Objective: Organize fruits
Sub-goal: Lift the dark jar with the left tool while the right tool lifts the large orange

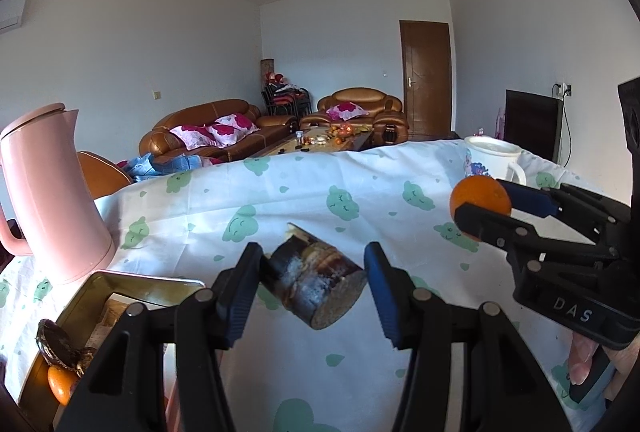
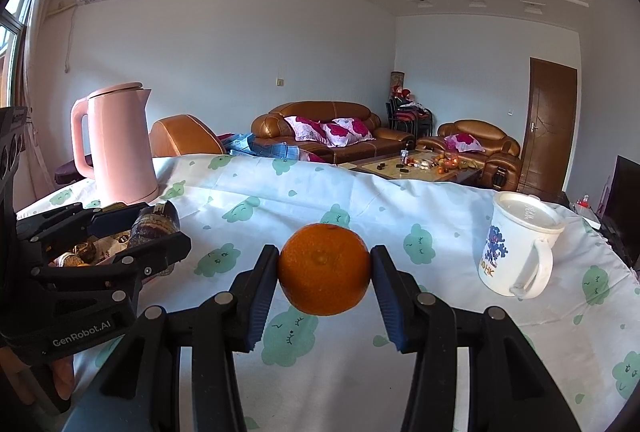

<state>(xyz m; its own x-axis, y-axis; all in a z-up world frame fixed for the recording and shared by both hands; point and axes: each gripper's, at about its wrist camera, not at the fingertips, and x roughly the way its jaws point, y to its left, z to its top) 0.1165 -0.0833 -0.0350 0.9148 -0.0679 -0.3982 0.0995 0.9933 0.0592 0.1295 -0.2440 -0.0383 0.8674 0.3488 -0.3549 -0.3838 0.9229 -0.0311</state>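
Observation:
My left gripper (image 1: pixel 314 260) is shut on a short dark brown cylindrical piece (image 1: pixel 316 284) with a pale cut end, held tilted above the cloth. In the right wrist view the left gripper (image 2: pixel 168 228) and the dark piece (image 2: pixel 154 228) hang over the gold tin (image 2: pixel 116 240) at the left. An orange (image 2: pixel 324 268) is pinched between the blue pads of my right gripper (image 2: pixel 325 256), clear of the table. From the left wrist view, the right gripper (image 1: pixel 480 200) and its orange (image 1: pixel 476 192) are at the right. The gold tin (image 1: pixel 120 282), at lower left, holds another orange (image 1: pixel 60 388) and dark pieces (image 1: pixel 56 344).
A pink kettle (image 1: pixel 56 192) stands just behind the tin. A white lidded mug (image 2: pixel 516 252) sits at the right of the table, which is covered by a white cloth with green prints (image 2: pixel 400 200). A hand (image 1: pixel 584 360) holds the right gripper's handle. Sofas and a coffee table lie beyond.

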